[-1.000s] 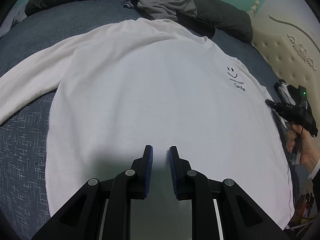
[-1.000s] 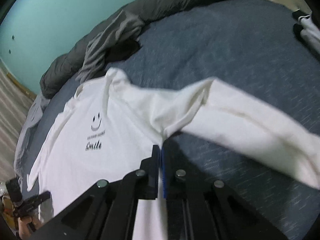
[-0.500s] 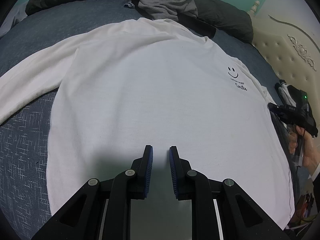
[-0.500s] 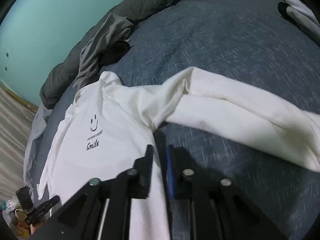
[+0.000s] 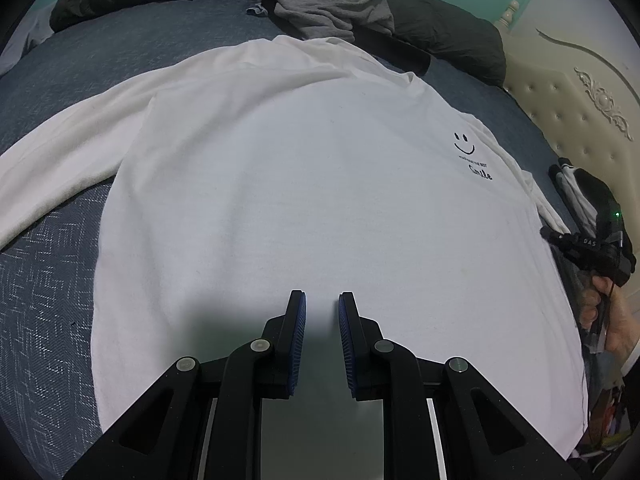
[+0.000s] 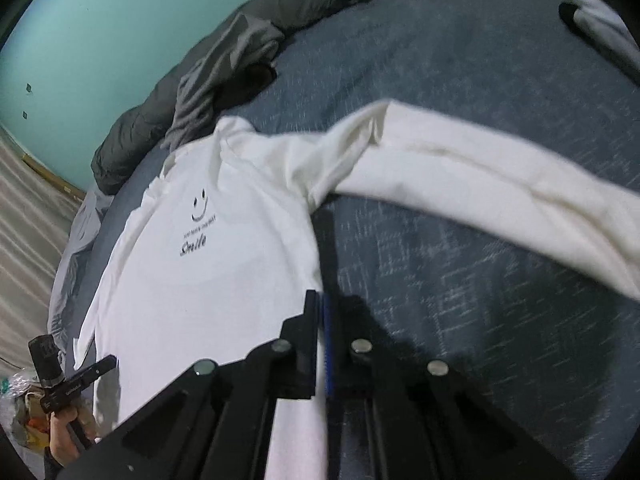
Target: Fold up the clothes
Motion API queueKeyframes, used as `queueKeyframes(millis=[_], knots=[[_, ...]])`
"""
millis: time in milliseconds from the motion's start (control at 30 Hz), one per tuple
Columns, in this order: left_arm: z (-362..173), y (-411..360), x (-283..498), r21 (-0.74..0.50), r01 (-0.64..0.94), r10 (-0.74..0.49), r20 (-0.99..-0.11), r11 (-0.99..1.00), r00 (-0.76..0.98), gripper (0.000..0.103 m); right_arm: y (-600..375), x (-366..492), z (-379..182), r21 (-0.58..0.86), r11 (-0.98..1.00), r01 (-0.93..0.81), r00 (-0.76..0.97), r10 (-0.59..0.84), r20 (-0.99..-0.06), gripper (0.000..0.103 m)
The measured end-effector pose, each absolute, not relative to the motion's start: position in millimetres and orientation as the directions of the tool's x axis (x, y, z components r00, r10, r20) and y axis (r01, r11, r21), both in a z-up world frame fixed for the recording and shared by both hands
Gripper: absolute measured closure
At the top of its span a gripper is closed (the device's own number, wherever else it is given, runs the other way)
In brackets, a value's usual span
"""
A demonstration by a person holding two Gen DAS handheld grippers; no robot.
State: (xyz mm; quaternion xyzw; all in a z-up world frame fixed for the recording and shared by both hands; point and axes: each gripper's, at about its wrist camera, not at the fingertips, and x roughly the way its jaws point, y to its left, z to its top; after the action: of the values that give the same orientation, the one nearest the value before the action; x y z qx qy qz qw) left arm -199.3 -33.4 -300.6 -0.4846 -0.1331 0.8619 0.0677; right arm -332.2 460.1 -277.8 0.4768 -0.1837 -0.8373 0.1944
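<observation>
White shirt spread flat on bed; right claw clenched at its side edge, left claw slack above the hem.

The bed [image 5: 48, 280], in blue-grey patterned cover, serves as the folding surface. The white long-sleeved shirt [image 5: 320, 200] lies on it front up, body smoothed and both sleeves thrown outward, a layout that suits a first fold. Dark bedding [image 5: 440, 28] and a grey garment [image 5: 332, 8] sit bunched beyond the collar, apart from the work. The right gripper [image 6: 322, 344] has its jaws pressed together at the shirt's side seam below the armpit; whether cloth is actually caught I cannot tell. The left gripper [image 5: 322, 336] hovers over the lower body with jaws slightly parted and nothing between them, judged to be waiting.
</observation>
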Motion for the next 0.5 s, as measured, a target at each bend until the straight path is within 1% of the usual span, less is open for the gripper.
queueKeyframes(millis=[67, 133, 233, 300, 333, 367, 433, 500], knots=[[-300.4, -33.2, -198.8, -0.294, 0.011, 0.245, -0.817, -0.956, -0.522, 0.085, 458.9, -332.1, -276.4, 0.469, -0.871, 0.149, -0.477, -0.478, -0.737, 0.101], [-300.2, -33.3, -198.4, -0.293, 0.011, 0.245, -0.817, -0.956, -0.522, 0.085, 453.0, -334.6, -282.7, 0.430, -0.891, 0.148, -0.441, -0.448, -0.778, 0.101], [-299.6, -34.4, -198.0, -0.294, 0.013, 0.244, -0.816, -0.956, -0.524, 0.085, 453.4, -334.7, -286.1, 0.440, -0.888, 0.131, -0.428, -0.451, -0.783, 0.100], [-298.6, -35.3, -197.9, -0.295, 0.015, 0.244, -0.815, -0.955, -0.526, 0.085, 460.8, -333.6, -285.2, 0.472, -0.877, 0.089, -0.434, -0.461, -0.774, 0.099], [-298.1, -35.9, -197.8, -0.296, 0.016, 0.244, -0.814, -0.955, -0.528, 0.085, 464.5, -331.8, -284.9, 0.480, -0.874, 0.073, -0.429, -0.462, -0.776, 0.097], [-297.6, -36.4, -197.6, -0.296, 0.016, 0.243, -0.813, -0.955, -0.529, 0.085, 467.9, -329.8, -284.6, 0.487, -0.871, 0.059, -0.424, -0.464, -0.778, 0.091], [-297.2, -37.5, -197.6, -0.296, 0.018, 0.242, -0.812, -0.955, -0.530, 0.085, 470.3, -324.2, -283.2, 0.502, -0.863, 0.058, -0.422, -0.477, -0.771, 0.082], [-296.9, -38.1, -197.5, -0.296, 0.019, 0.242, -0.812, -0.955, -0.531, 0.085, 470.8, -318.5, -283.9, 0.526, -0.848, 0.067, -0.410, -0.504, -0.760, 0.082]])
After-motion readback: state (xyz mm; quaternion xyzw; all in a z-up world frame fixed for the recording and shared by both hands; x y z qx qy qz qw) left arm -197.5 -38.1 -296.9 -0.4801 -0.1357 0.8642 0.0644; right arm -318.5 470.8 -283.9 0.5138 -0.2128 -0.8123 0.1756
